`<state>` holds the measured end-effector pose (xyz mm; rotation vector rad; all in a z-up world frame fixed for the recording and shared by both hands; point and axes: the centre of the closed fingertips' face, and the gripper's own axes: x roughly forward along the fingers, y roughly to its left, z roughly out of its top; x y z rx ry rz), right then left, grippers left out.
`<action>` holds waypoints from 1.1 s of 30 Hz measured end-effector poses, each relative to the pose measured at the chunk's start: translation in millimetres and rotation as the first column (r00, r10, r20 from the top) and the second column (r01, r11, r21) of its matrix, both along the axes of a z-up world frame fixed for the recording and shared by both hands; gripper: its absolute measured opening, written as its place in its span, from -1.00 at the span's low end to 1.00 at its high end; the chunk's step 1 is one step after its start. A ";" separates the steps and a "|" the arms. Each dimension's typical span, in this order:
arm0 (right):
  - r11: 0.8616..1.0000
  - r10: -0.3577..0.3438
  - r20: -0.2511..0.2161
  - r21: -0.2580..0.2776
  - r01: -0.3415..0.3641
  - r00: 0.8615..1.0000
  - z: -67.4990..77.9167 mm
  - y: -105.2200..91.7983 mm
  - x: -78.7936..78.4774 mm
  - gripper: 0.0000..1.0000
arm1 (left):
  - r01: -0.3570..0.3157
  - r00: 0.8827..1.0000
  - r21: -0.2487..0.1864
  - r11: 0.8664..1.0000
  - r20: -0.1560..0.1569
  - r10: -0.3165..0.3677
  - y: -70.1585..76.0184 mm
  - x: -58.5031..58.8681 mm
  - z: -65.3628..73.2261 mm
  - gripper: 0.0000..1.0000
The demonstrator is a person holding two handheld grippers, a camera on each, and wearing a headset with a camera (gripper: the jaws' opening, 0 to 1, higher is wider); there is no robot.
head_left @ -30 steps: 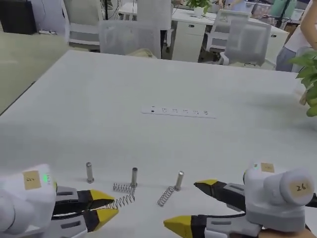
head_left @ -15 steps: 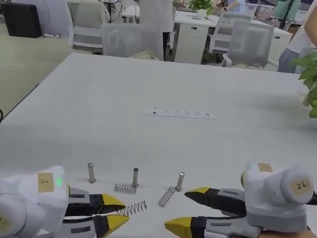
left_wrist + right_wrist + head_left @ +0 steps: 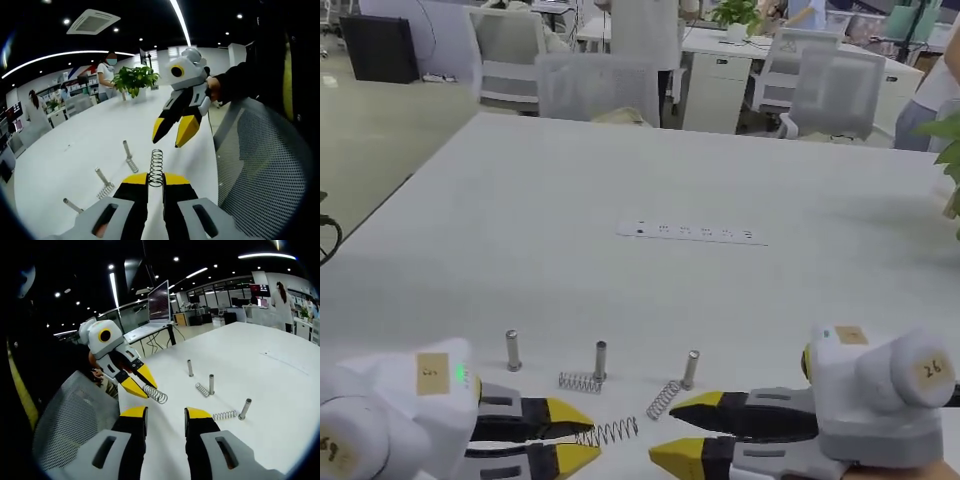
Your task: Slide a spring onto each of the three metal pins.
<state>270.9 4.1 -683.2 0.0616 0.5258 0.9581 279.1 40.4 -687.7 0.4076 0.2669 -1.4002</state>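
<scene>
I count three springs and three pins. The held spring (image 3: 157, 167) is up off the table, pinched by one end between the tips of my left gripper (image 3: 156, 179). Its jaws are clenched on the coils, and the free length sticks out ahead of the tips toward my right gripper (image 3: 665, 430). The second spring (image 3: 580, 381) lies flat on the white table (image 3: 620, 170) with one end just beside the foot of the middle pin (image 3: 601, 360). The third spring (image 3: 663, 399) lies slanted just beside the right pin (image 3: 692, 369). The left pin (image 3: 513, 350) stands apart from both. All three pins are upright in a row, none yet wearing a spring. My right gripper hangs near the held spring with its jaws released, a clear gap between the yellow tips, empty. The head view gives me the whole row, both grippers low in front, and a power strip (image 3: 692, 232) further up the table, well apart from the work. The left gripper view adds the coils seated between its tips, a potted plant (image 3: 132, 80) and a standing person (image 3: 105, 82) past the table's far end, and a mesh chair back (image 3: 265, 165) at the side. The right gripper view shows the gap between its own jaws head-on, and a monitor (image 3: 159, 301) on a desk beyond my left gripper.
</scene>
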 end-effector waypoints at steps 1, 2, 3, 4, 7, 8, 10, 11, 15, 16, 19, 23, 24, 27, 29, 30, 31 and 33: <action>1.000 0.004 0.000 0.009 -0.004 1.000 1.3 1.1 -0.2 -0.48 | 0.003 1.000 -0.001 1.000 -0.001 -0.003 -0.5 -0.9 0.4 -0.95; 1.000 0.007 -0.003 0.016 -0.007 1.000 2.1 2.2 -0.5 -0.49 | 0.004 1.000 -0.002 1.000 -0.001 -0.004 -1.0 -1.5 0.8 -0.95; 1.000 0.009 -0.002 0.018 -0.009 1.000 2.7 3.0 -0.3 -0.50 | 0.006 1.000 -0.002 1.000 0.000 -0.006 -1.6 -2.3 1.1 -0.95; 1.000 0.015 -0.001 0.017 -0.015 1.000 2.8 3.8 -0.8 -0.51 | 0.009 1.000 -0.003 1.000 0.000 -0.009 -1.9 -3.0 1.4 -0.95; 0.999 0.036 -0.001 0.012 -0.036 0.999 2.3 6.5 -3.2 -0.57 | 0.019 1.000 -0.008 1.000 -0.001 -0.019 -4.2 -6.2 2.8 -0.95; 0.999 0.039 0.000 0.013 -0.039 0.999 2.3 7.1 -3.5 -0.58 | 0.023 1.000 -0.008 1.000 -0.001 -0.023 -4.8 -7.0 3.2 -0.95; 0.999 0.046 -0.004 0.013 -0.046 0.999 1.6 8.2 -4.5 -0.59 | 0.029 1.000 -0.010 1.000 0.000 -0.029 -6.4 -8.4 4.3 -0.95; 0.999 0.052 -0.007 0.012 -0.052 0.999 1.1 8.9 -5.5 -0.60 | 0.031 1.000 -0.011 0.999 0.002 -0.031 -7.4 -8.8 4.9 -0.95; 0.998 0.062 -0.012 0.011 -0.062 0.998 0.7 10.3 -6.9 -0.64 | 0.039 0.999 -0.017 0.999 0.002 -0.039 -10.1 -10.3 7.0 -0.95; 0.998 0.064 -0.010 0.010 -0.064 0.998 0.6 10.4 -7.0 -0.66 | 0.042 0.999 -0.017 0.999 0.002 -0.042 -10.8 -11.1 7.4 -0.95; 0.998 0.068 -0.012 0.010 -0.068 0.998 0.2 10.5 -7.3 -0.69 | 0.052 0.999 -0.019 0.998 0.003 -0.052 -12.7 -13.3 8.3 -0.95; 0.997 0.076 -0.021 0.013 -0.076 0.997 -0.6 11.3 -8.9 -0.73 | 0.059 0.998 -0.025 0.998 0.004 -0.059 -14.4 -15.3 9.9 -0.95; 0.997 0.077 -0.021 0.013 -0.077 0.997 -0.6 11.5 -9.1 -0.74 | 0.061 0.998 -0.027 0.998 0.004 -0.061 -14.9 -15.7 10.5 -0.95; 0.997 0.082 -0.026 0.012 -0.082 0.996 -0.7 12.7 -10.3 -0.77 | 0.062 0.998 -0.029 0.998 0.004 -0.062 -15.7 -16.0 11.1 -0.95; 0.997 0.082 -0.024 0.007 -0.082 0.996 -0.9 12.2 -9.9 -0.77 | 0.062 0.998 -0.030 0.998 0.004 -0.062 -15.7 -16.0 10.9 -0.95; 0.997 0.082 -0.024 0.006 -0.082 0.996 -0.9 12.2 -10.0 -0.78 | 0.063 0.998 -0.030 0.998 0.003 -0.063 -15.8 -16.0 10.8 -0.95; 0.997 0.084 -0.023 0.002 -0.084 0.996 -0.9 12.3 -10.0 -0.78 | 0.062 0.998 -0.030 0.998 0.003 -0.062 -15.7 -16.1 10.6 -0.95; 0.996 0.086 -0.018 -0.006 -0.086 0.996 0.0 12.7 -10.4 -0.78 | 0.062 0.998 -0.030 0.998 0.003 -0.062 -15.7 -16.0 10.4 -0.95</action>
